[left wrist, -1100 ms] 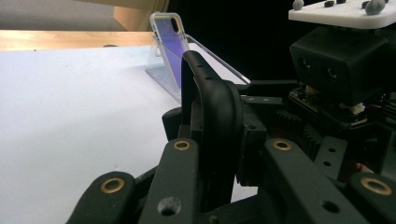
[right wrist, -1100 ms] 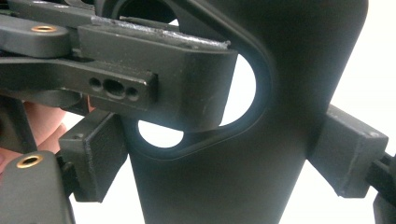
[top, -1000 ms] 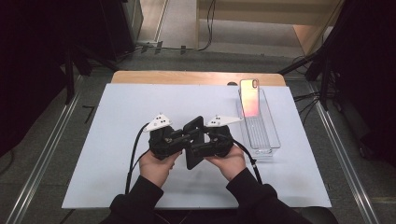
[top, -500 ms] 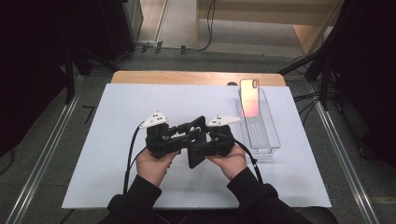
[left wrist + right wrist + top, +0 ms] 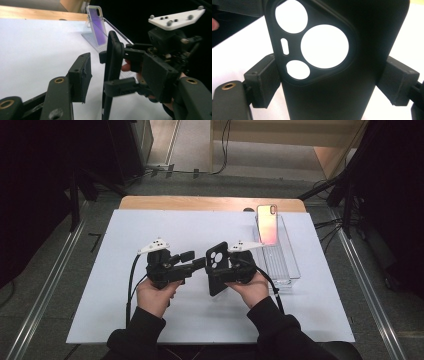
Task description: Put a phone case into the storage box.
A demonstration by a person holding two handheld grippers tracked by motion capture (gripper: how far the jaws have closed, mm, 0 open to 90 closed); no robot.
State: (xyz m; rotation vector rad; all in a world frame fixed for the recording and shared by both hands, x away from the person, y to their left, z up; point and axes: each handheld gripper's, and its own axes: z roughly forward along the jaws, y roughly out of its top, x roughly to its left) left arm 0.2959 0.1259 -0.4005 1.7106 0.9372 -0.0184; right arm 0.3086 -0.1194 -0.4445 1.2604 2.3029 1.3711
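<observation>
A black phone case [image 5: 217, 268] with a camera cutout stands on edge above the white sheet, and my right gripper [image 5: 223, 271] is shut across its width. In the right gripper view both pads [image 5: 265, 82] press the sides of the case [image 5: 337, 95]. My left gripper [image 5: 193, 260] sits just left of the case, open; its jaws have just been opening and hold nothing. In the left gripper view the case [image 5: 112, 62] stands beyond my left gripper [image 5: 135, 90], apart from its pad [image 5: 81, 72].
A clear plastic tray [image 5: 286, 266] lies at the right of the white sheet [image 5: 125, 235]. A pink iridescent phone case [image 5: 266, 222] leans upright at the tray's far end. The wooden table edge [image 5: 200, 202] runs behind the sheet. Metal rails flank the table.
The left gripper's jaws have opened off the black case, and it has drawn back to the left. The right gripper keeps the case and has barely moved.
</observation>
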